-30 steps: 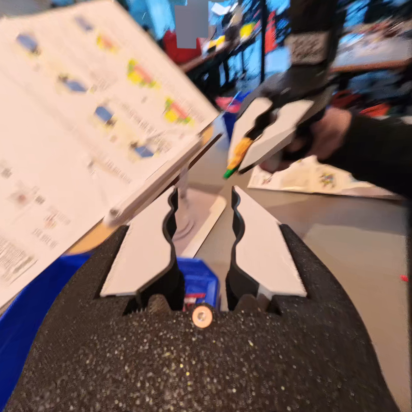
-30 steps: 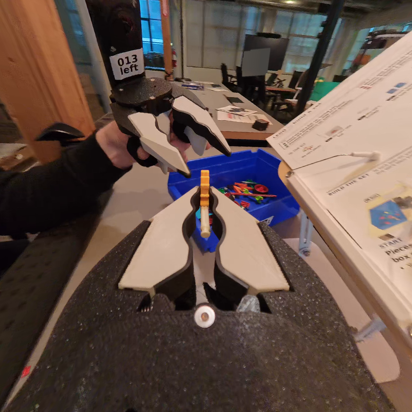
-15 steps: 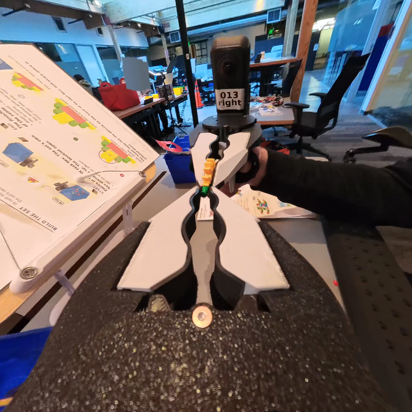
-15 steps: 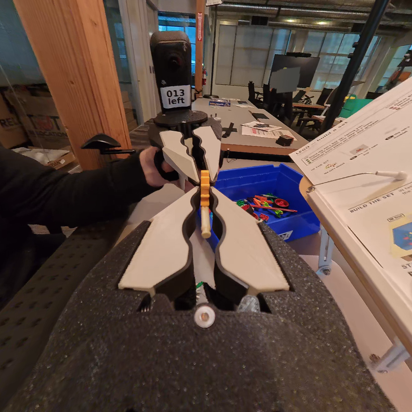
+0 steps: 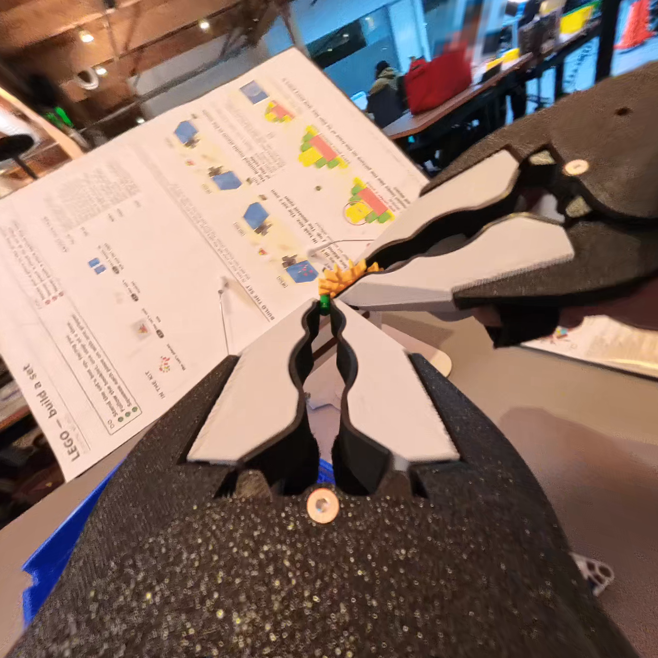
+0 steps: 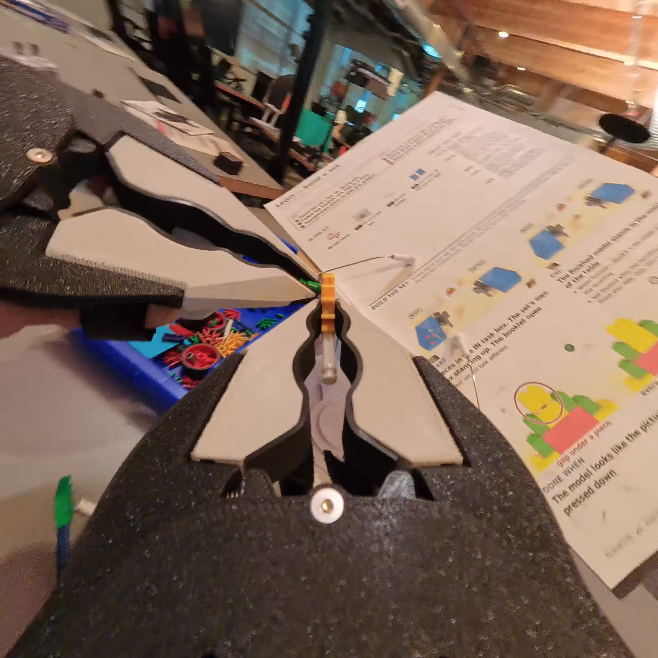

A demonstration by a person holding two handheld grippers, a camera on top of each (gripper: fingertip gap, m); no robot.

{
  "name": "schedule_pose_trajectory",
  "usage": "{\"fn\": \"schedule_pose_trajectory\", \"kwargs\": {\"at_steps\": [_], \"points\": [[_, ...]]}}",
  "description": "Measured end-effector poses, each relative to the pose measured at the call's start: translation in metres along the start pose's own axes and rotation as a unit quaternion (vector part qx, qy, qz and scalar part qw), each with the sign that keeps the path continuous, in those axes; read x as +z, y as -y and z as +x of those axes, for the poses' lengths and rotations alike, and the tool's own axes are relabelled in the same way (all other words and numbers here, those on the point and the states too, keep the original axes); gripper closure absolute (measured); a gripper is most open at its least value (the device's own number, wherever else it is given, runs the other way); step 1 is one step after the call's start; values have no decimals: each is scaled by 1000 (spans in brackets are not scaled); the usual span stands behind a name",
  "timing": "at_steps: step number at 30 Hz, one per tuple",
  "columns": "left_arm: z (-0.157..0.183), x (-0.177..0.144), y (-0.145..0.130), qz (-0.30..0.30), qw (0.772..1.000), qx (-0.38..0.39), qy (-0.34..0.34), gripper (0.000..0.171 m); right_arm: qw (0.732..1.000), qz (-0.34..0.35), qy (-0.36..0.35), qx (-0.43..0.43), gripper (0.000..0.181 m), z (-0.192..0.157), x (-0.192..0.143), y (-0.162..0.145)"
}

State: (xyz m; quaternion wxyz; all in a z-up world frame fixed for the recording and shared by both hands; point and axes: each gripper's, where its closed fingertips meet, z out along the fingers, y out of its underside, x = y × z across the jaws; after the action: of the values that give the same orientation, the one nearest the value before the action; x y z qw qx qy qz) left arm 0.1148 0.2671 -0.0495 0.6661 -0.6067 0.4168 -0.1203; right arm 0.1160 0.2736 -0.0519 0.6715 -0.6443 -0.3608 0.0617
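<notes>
My right gripper (image 6: 327, 302) is shut on an orange toothed connector (image 6: 327, 290) with a pale rod (image 6: 328, 359) running back between the fingers. My left gripper (image 5: 324, 308) is shut on a small green piece (image 5: 324, 302) that joins the connector's end (image 5: 341, 281). The two grippers meet tip to tip at an angle, in the air. The right gripper (image 5: 352, 279) enters the left wrist view from the right. The left gripper (image 6: 313, 283) enters the right wrist view from the left, with the green piece (image 6: 308, 283) at its tips.
A printed instruction sheet on a tilted stand (image 5: 178, 249) fills the space right behind the tips; it also shows in the right wrist view (image 6: 498, 249). A blue bin (image 6: 142, 359) of small coloured construction parts (image 6: 203, 341) sits below the left gripper. A green and blue piece (image 6: 64, 512) lies at lower left. Both grippers' tips are close together, under 4 cm apart.
My left gripper has gone from open to shut on the green end of the piece in the right gripper. Both grippers have swung closer to the instruction sheet and tilted.
</notes>
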Motion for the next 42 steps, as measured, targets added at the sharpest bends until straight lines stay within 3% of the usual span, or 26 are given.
{"fn": "schedule_pose_trajectory", "kwargs": {"at_steps": [3, 6, 8, 11, 14, 16, 19, 23, 25, 30, 42], "points": [[-8, 2, -3, 3, 1000, -12, 4, 169, 999, 0, -32, -7, 178, 1, 6, 1], [-25, -12, -14, -40, 999, 12, 0, 169, 999, 28, 30, 36, 178, -7, 3, 7], [-41, -22, -52, -139, 989, 39, -8, 168, 994, 27, 84, 66, 178, -12, -1, 3], [-75, -30, -100, -217, 976, 10, 17, 167, 974, 41, 172, 139, 177, -19, -10, 0], [-93, -36, -130, -264, 964, 9, 37, 141, 963, 35, 206, 170, 177, -19, -14, -9], [-84, -35, -120, -241, 970, -9, 8, 132, 957, 39, 225, 179, 178, -20, -17, -11], [-40, -33, -66, -115, 987, -30, -105, 131, 950, 33, 266, 158, 178, -34, -24, -10], [16, -47, -5, 18, 970, -47, -236, 138, 943, 25, 309, 123, 178, -54, -33, -8], [34, -48, 1, 32, 960, -48, -274, 139, 936, 25, 334, 107, 178, -65, -40, -6], [52, -48, 7, 56, 946, -59, -315, 165, 935, 28, 336, 105, 178, -65, -44, -3], [43, -45, 12, 61, 957, -45, -281, 167, 943, 38, 308, 117, 172, -48, -44, 0]]}}
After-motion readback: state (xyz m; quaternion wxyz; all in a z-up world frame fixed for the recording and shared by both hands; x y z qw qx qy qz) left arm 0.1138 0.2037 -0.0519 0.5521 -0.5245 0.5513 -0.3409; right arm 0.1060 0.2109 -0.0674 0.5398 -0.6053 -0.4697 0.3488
